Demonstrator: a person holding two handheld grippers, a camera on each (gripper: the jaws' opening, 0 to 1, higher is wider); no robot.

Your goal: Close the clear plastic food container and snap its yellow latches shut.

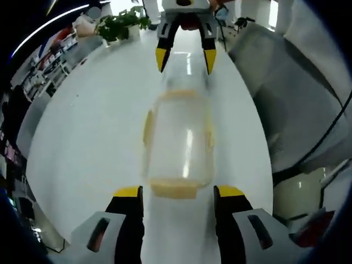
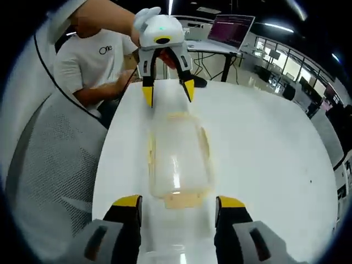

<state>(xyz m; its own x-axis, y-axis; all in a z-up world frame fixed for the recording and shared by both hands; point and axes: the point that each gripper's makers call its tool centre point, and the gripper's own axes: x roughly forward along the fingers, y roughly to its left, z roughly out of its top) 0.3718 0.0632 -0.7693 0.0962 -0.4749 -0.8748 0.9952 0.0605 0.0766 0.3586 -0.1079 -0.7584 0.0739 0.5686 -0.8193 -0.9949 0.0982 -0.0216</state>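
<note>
- Left gripper view: the left tool point(image 1: 179, 193) stands with its yellow-tipped jaws spread wide, holding nothing, at the near end of the clear food container point(image 1: 179, 143).
- The container lies lengthwise on the white bench point(image 1: 88, 137), just ahead of the jaws, with a yellow latch point(image 1: 175, 188) at its near end sitting between the two tips; whether tips and latch touch I cannot tell.
- More yellow latches show along its left side point(image 1: 148, 127) and right side point(image 1: 209, 136).
- At the far end the right tool point(image 1: 186, 59) reaches in from across the bench, jaws open, tips just over the container's far edge.
- A potted plant point(image 1: 122, 25) stands on the bench far back; a grey mesh chair point(image 1: 286, 104) is off to the right.
- Right gripper view: the right tool point(image 2: 179, 204) is likewise spread wide and grips nothing, its tips flanking the container's point(image 2: 177, 159) near yellow latch point(image 2: 181, 200).
- The left tool point(image 2: 168, 92) hovers at the opposite end, jaws open, tips near the container's far rim.
- A seated person in a white shirt point(image 2: 88, 66) is behind the bench, and a laptop point(image 2: 230, 28) sits on a desk beyond.
</note>
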